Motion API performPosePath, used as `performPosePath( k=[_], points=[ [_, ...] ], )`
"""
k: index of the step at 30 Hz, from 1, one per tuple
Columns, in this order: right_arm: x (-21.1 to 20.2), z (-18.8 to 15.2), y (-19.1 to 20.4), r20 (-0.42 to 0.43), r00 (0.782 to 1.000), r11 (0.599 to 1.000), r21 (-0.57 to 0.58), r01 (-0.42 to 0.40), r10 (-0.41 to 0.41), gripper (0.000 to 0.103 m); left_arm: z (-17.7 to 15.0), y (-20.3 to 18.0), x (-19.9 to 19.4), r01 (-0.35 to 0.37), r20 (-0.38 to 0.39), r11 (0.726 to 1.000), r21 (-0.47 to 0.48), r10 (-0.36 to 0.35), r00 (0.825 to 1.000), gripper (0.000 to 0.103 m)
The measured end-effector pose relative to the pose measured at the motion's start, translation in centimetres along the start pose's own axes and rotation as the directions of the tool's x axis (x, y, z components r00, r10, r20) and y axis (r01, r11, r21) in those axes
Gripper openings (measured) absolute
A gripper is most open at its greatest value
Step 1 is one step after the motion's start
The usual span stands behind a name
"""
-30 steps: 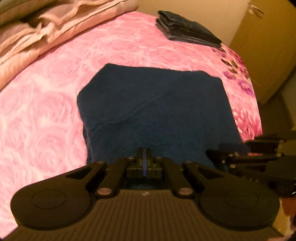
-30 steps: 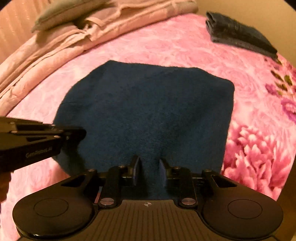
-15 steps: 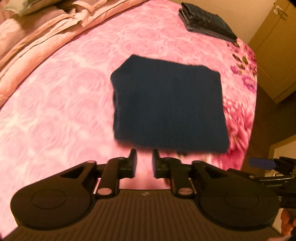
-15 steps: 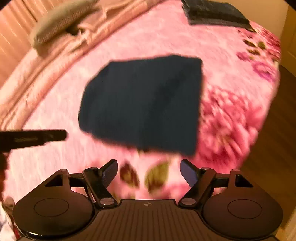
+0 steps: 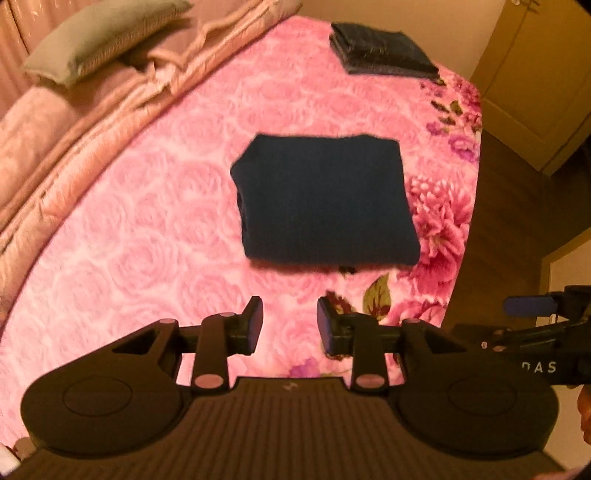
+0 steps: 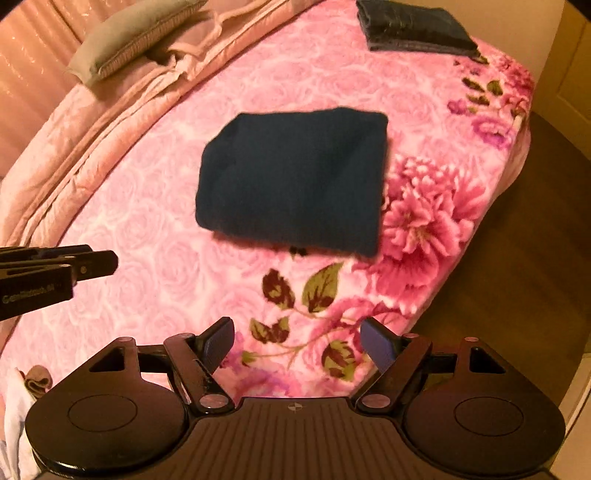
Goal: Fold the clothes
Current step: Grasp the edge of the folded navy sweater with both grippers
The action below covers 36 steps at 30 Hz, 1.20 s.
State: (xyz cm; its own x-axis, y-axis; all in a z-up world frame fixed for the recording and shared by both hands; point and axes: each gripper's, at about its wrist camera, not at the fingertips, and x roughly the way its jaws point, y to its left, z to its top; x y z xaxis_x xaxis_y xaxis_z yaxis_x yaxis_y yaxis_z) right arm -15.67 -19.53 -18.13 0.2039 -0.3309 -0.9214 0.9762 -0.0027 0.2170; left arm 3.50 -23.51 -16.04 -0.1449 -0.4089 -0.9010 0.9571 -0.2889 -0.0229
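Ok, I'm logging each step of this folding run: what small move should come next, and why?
Probably bring both claws back down to the folded navy garment and carry it toward the dark folded stack at the far end of the bed. The left claw and right claw are both open, empty and clear of the garment, which lies as a neat rectangle.

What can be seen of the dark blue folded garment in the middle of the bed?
The dark blue garment is a soft, fleecy-looking cloth folded into a compact, roughly rectangular bundle, with stacked layers showing along its left edge. It lies flat on the pink rose-patterned bedspread, beside the large printed flowers near the bed's right edge. Only the bedspread touches it; both tongs, left and right, are open and clear of it. A tiny dark speck sits at its near edge; its nature is unclear.
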Motion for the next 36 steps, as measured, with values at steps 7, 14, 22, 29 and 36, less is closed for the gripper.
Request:
performPosePath(
  k=[7,14,22,29,36],
  points=[
    [-1.8,0.4,0.1,0.017,1.000,0.999,-0.037,0.007,-0.006,0.079,0.4,-0.1,-2.3,-0.015,0.032,1.000,-0.024,0.015,0.999,0.029],
    [-1.9,1.7,-1.4,0.021,1.000,0.998,-0.067,-0.013,0.015,0.080,1.3,-1.3,-3.0,-0.049,0.045,0.998,-0.047,0.051,0.998,0.029],
    [-1.1,4.2,-5.0,0.002,0.998,0.991,-0.113,-0.065,0.066,0.081,3.8,-4.6,-1.5,-0.100,0.034,0.992,-0.082,0.103,0.994,0.032],
    [-1.1,8.9,-11.2,0.013,0.994,0.982,-0.155,-0.108,0.111,0.081,7.6,-8.1,0.6,-0.115,0.050,0.985,-0.131,0.122,0.991,0.032],
    [1.6,12.0,-17.0,-0.024,0.985,0.974,-0.147,-0.174,0.173,0.081,8.6,-6.3,3.1,-0.099,0.059,0.950,-0.295,0.121,0.991,0.032]
  ],
)
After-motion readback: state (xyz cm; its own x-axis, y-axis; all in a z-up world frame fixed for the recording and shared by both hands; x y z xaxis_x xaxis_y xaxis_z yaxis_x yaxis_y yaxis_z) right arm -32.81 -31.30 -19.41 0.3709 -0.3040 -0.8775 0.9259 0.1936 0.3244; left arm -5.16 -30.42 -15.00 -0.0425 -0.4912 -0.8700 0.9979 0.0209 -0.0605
